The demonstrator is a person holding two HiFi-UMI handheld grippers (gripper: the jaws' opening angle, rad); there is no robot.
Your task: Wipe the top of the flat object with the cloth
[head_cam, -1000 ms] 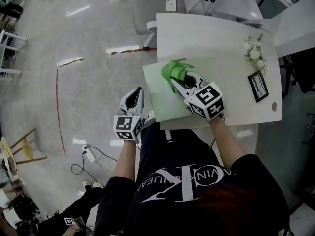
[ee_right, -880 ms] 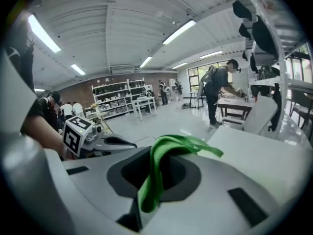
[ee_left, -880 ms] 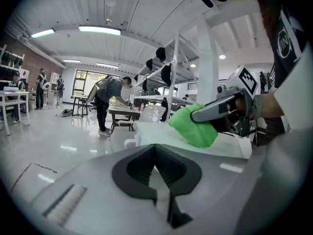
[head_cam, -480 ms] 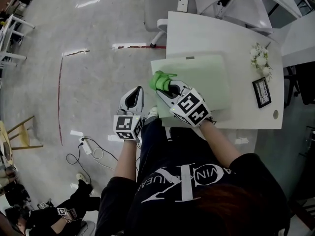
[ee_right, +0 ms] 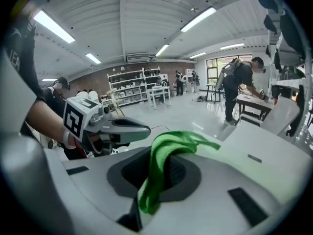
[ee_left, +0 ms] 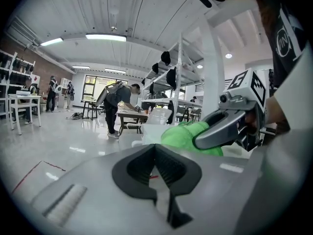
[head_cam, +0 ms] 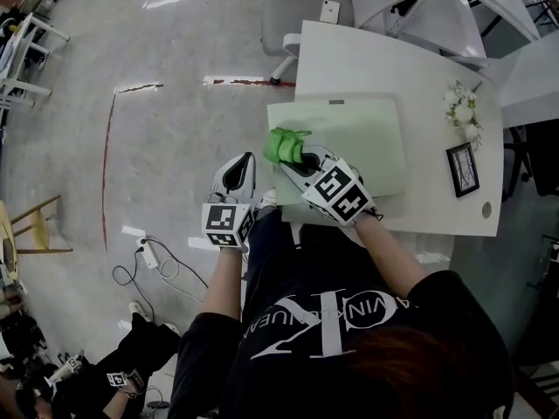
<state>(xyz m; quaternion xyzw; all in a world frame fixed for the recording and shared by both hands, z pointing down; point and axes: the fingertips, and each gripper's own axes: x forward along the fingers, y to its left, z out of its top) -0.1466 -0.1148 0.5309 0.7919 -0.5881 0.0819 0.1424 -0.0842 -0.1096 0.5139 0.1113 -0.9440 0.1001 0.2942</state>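
A flat pale green board (head_cam: 358, 138) lies on the white table (head_cam: 367, 55). At the board's near left corner my right gripper (head_cam: 295, 155) is shut on a bright green cloth (head_cam: 283, 144), which rests on the board. In the right gripper view the cloth (ee_right: 168, 153) hangs bunched out of the closed jaws of the right gripper (ee_right: 159, 173). My left gripper (head_cam: 242, 164) hovers over the floor just left of the table, shut and empty. The left gripper (ee_left: 155, 153) looks toward the cloth (ee_left: 188, 136) and the right gripper (ee_left: 222, 129).
A small flower bunch (head_cam: 460, 103) and a black picture frame (head_cam: 462, 168) stand at the table's right end. A grey chair (head_cam: 293, 16) with a phone (head_cam: 329, 10) is behind the table. A power strip (head_cam: 144, 256) lies on the floor. People work at far benches.
My right gripper has dragged the cloth from the board's middle to its near left corner, then nearly stopped. The left gripper has stayed where it was.
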